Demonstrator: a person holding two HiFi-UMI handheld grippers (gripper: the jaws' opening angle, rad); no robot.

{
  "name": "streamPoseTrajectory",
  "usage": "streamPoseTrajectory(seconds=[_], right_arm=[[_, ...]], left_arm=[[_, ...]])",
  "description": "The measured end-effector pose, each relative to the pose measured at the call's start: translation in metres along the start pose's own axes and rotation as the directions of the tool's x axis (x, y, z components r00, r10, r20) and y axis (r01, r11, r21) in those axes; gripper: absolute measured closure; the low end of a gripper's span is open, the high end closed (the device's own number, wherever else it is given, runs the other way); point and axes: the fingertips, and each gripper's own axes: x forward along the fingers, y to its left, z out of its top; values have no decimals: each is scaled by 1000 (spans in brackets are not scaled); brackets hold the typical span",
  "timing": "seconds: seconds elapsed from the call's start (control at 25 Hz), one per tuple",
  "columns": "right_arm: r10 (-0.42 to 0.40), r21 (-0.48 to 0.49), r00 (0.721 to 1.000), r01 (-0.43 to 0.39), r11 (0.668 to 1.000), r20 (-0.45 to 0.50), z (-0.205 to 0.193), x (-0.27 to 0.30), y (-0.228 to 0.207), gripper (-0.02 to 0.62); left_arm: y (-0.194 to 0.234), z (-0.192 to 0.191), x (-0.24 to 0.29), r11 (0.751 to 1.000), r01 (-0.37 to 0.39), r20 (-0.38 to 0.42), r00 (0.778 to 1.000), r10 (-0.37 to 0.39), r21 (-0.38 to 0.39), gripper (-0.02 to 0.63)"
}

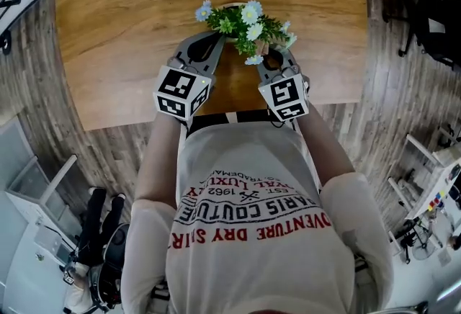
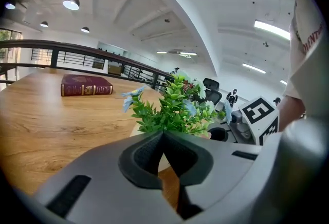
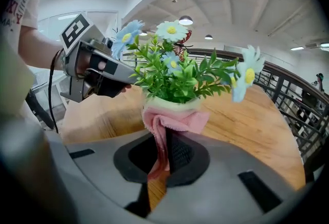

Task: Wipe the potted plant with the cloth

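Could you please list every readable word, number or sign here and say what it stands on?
"EST. 1962": shirt, upside down.
"VENTURE DRY": shirt, red, ends cut off.
"ARIS COUTU": shirt, black, ends cut off.
Book spine: gilt print too small to read.
Marker cubes: patterns only, no words.

Your potted plant (image 1: 245, 23) stands on the surface (image 1: 115, 24), centre of the head view, with your left gripper (image 1: 216, 40) just left of it and your right gripper (image 1: 274, 59) just right. The cloth (image 3: 175, 119) sits in the right jaws, against the pot. A book (image 2: 86, 85) lies behind, left of the frame in the left gripper view.
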Motion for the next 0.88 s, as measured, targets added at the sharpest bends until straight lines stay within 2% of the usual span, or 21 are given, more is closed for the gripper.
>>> streamPoseTrajectory(seconds=[0.24, 0.36, 0.6, 0.76, 0.88], right_arm=[[-64, 91, 998, 64, 994, 1, 7, 6, 15, 560], [-81, 146, 997, 79, 986, 6, 12, 15, 27, 560], [-121, 231, 993, 113, 966, 18, 23, 31, 41, 558], [-126, 257, 992, 116, 959, 21, 30, 37, 50, 560], [-110, 256, 994, 99, 962, 30, 35, 42, 58, 560]], left_arm=[[-1, -1, -1, 996, 92, 9, 996, -92, -9, 591], [-1, -1, -1, 990, 141, 10, 990, -142, 12, 591], [-1, -4, 0, 968, 247, -21, 969, -246, 41, 591], [-2, -5, -1, 951, 304, -43, 953, -301, 65, 591], [-1, -5, -1, 940, 337, -53, 941, -335, 53, 591]])
